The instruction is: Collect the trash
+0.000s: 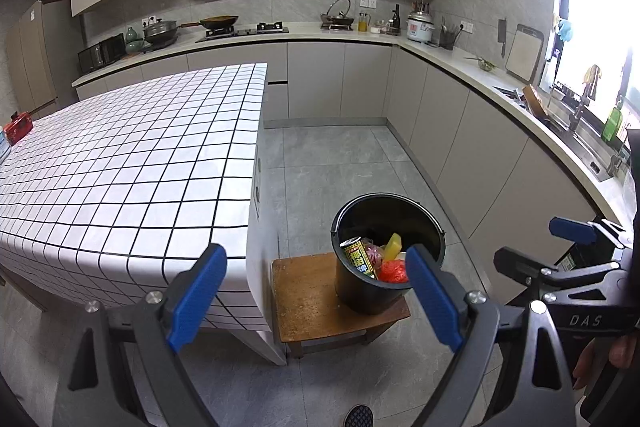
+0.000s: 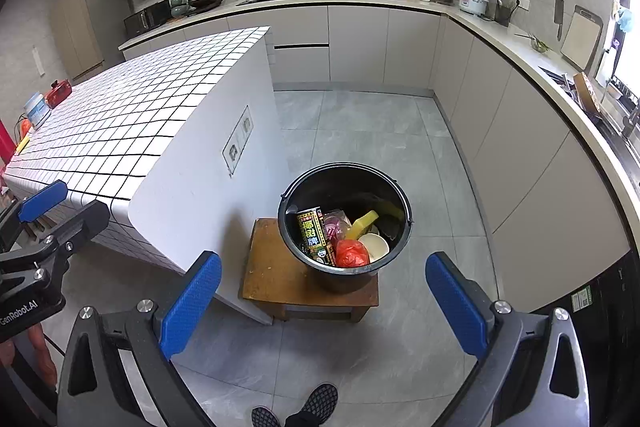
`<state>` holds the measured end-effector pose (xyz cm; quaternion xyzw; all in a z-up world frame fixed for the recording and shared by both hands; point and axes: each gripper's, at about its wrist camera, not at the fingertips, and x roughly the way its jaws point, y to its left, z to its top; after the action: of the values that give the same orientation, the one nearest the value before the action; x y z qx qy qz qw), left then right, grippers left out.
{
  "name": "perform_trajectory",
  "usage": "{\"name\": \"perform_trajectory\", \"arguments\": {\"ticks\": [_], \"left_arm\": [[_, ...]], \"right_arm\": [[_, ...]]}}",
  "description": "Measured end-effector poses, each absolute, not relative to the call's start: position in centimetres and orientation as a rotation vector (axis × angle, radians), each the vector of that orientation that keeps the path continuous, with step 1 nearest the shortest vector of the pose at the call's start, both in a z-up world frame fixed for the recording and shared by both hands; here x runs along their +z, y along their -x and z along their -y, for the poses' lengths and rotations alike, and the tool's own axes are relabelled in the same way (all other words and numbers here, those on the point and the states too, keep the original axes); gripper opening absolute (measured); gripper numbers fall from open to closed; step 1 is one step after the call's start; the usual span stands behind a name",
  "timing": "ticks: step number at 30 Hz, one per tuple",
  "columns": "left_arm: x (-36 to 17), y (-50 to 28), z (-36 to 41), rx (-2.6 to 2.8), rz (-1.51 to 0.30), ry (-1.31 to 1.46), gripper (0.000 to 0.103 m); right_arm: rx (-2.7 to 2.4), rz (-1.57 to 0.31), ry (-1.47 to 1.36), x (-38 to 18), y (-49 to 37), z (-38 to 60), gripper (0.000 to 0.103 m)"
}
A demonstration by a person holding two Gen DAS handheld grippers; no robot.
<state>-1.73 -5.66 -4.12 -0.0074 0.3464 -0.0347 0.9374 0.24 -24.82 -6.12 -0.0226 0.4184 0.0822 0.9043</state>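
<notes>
A tiled bench [image 2: 132, 99] is standing left of the bin [image 2: 345, 223], its near end bare, with only a red box [image 2: 58, 91] and a tub [image 2: 35, 108] at the far end. The left tool [image 1: 316, 291] is hanging wide open and empty, short of the bin. The black bin is sitting on a wooden stool [image 2: 276, 267] just beside the bench, already holding a can [image 2: 315, 235], a red wad [image 2: 351, 253], a yellow piece [image 2: 362, 221] and a white cup [image 2: 374, 246]. The right tool [image 2: 323, 295] is likewise hanging open and empty on the near side of the bin. Collection is looking nearly done; a sound next step would be scanning the bench's far end for leftovers, keeping both tools clear of the bin's rim.
</notes>
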Motion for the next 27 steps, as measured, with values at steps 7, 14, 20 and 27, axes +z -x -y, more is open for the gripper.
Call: {"name": "perform_trajectory", "arguments": {"ticks": [7, 14, 20, 27], "left_arm": [[-3.97, 1.65, 5.47, -0.067, -0.704, 0.015, 0.092], [-3.89, 1.57, 5.33, -0.069, -0.701, 0.017, 0.092], [-3.72, 1.50, 5.46, -0.069, -0.701, 0.018, 0.092], [-3.71, 1.40, 5.26, -0.065, -0.697, 0.018, 0.092]], "right_arm": [[0.176, -0.864, 0.048, -6.00, -0.29, 24.83, 0.103], [0.177, -0.860, 0.051, -6.00, -0.46, 24.92, 0.103], [0.175, -0.861, 0.055, -6.04, -0.49, 24.87, 0.103], [0.176, -0.862, 0.059, -6.08, -0.58, 24.56, 0.103]]}}
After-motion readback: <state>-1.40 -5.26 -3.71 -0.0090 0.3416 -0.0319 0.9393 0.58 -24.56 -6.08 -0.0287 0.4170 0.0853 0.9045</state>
